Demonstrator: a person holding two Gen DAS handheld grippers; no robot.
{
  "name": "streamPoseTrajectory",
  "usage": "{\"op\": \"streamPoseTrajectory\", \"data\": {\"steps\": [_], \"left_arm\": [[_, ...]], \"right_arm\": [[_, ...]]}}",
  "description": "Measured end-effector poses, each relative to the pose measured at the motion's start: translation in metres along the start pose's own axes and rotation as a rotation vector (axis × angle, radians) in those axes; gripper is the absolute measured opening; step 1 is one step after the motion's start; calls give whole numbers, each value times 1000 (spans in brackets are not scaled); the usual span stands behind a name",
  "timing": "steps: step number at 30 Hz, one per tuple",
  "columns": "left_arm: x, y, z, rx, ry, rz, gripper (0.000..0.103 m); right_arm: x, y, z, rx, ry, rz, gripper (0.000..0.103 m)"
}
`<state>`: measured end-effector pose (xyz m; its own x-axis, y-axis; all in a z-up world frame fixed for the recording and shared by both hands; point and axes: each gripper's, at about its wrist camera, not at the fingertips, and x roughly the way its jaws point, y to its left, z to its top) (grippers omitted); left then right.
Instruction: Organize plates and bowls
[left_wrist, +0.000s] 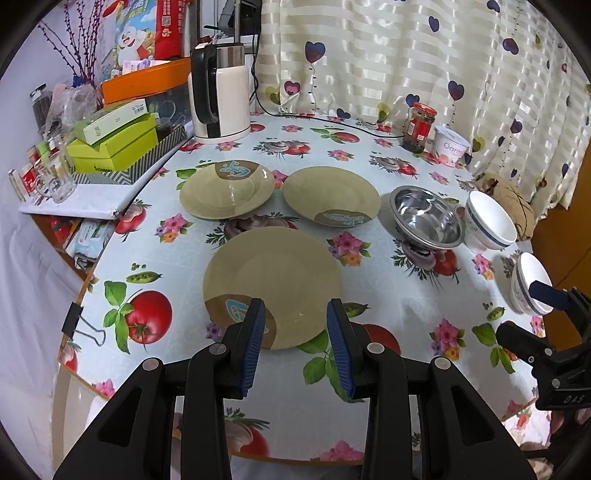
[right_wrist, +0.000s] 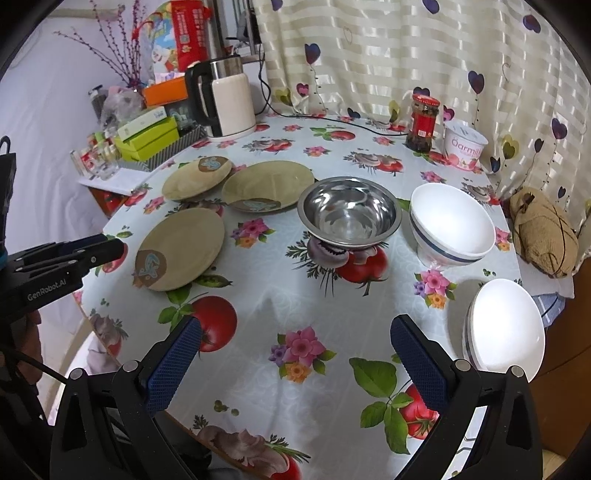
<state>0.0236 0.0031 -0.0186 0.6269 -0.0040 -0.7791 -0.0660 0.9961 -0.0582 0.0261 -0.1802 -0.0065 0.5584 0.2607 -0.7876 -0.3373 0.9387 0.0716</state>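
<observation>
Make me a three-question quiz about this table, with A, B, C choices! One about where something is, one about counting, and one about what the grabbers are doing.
1. Where does the metal bowl sit?
A. Between the tan plates and the white bowls
B. On top of the kettle
C. Inside a white bowl

2. How many tan plates are on the table?
A. One
B. Three
C. Five

3. What is the left gripper doing?
A. Clamped on a jar
B. Lifting a white bowl
C. Open, jaws either side of the nearest plate's edge

Answers:
1. A: the right wrist view shows plates on one side of it and the far white bowl on the other.
2. B: the near plate, the back left plate and the back right plate.
3. C: the jaws are apart with nothing pinched.
</observation>
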Motion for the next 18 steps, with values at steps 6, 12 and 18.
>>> {"op": "streamPoseTrajectory", "data": {"steps": [6, 12, 18], "left_arm": [[7, 1, 3, 8, 7, 1, 36], [13, 3, 6, 3, 6, 12, 36], [19, 6, 10, -6, 16, 5, 36]], "right_arm": [[2, -3, 4, 16, 1, -6, 103], [3, -4, 10, 16, 4, -3, 103], [8, -2, 16, 8, 18, 5, 103]]}}
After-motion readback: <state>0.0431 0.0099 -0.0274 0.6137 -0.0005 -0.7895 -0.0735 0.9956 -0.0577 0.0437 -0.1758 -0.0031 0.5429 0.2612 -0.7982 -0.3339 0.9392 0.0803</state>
